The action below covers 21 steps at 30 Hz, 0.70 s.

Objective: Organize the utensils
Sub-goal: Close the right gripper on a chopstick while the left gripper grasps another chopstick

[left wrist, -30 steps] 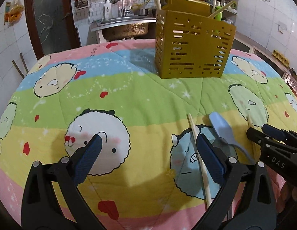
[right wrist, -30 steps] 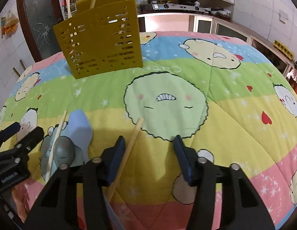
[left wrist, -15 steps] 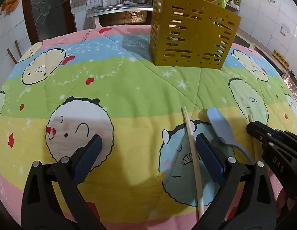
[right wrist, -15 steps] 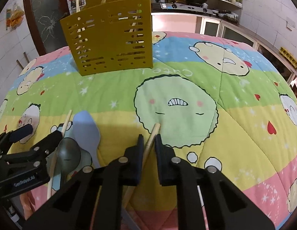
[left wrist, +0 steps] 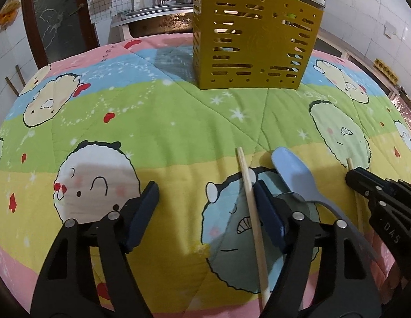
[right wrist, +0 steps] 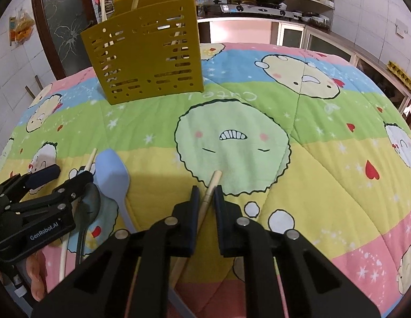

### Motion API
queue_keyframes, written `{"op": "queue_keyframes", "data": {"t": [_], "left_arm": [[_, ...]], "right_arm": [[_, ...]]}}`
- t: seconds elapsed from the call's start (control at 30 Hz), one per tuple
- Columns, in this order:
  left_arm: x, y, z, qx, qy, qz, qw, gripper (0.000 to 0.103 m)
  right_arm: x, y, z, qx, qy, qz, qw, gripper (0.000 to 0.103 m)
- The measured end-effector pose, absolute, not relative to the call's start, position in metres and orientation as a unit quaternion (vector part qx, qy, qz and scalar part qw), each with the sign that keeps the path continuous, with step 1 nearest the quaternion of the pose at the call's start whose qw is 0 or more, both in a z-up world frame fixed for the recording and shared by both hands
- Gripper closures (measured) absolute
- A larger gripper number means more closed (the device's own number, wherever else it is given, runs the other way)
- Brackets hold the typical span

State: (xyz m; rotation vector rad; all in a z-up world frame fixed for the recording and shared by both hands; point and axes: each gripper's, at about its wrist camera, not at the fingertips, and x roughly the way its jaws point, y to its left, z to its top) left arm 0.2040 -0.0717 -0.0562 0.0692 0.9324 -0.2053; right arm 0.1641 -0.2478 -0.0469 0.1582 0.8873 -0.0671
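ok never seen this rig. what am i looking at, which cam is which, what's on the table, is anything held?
No robot here: a person holds a two-finger claw in each hand, with a fisheye camera on each looking along its fingers.

The left wrist view shows the left claw wide open and holding nothing, with a chopstick lying between its fingers. The right claw shows at that view's right edge.

The right wrist view shows the right claw shut on another chopstick, whose tip sticks out past the fingers. The left claw shows at that view's left edge.

On the cartoon quilt lie a blue spoon and a dark spoon side by side. Further back stands a yellow slotted holder with a few utensils already in it.
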Motion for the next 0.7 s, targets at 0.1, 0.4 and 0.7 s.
{"op": "queue_keyframes", "data": {"t": [0.1,0.4,0.7], "left_arm": [[0.205,-0.075,-0.057,0.037,0.450,-0.100,0.887,0.037],[0.211,-0.092,-0.052,0.052,0.466,-0.111,0.876,0.070],[0.217,-0.093,-0.052,0.039,0.472,-0.118,0.873,0.086]], "right_arm": [[0.164,-0.247,-0.048,0.079,0.427,-0.033,0.900,0.091],[0.167,-0.250,-0.046,0.091,0.426,-0.035,0.899,0.092],[0.169,-0.251,-0.043,0.100,0.424,-0.037,0.899,0.094]]}}
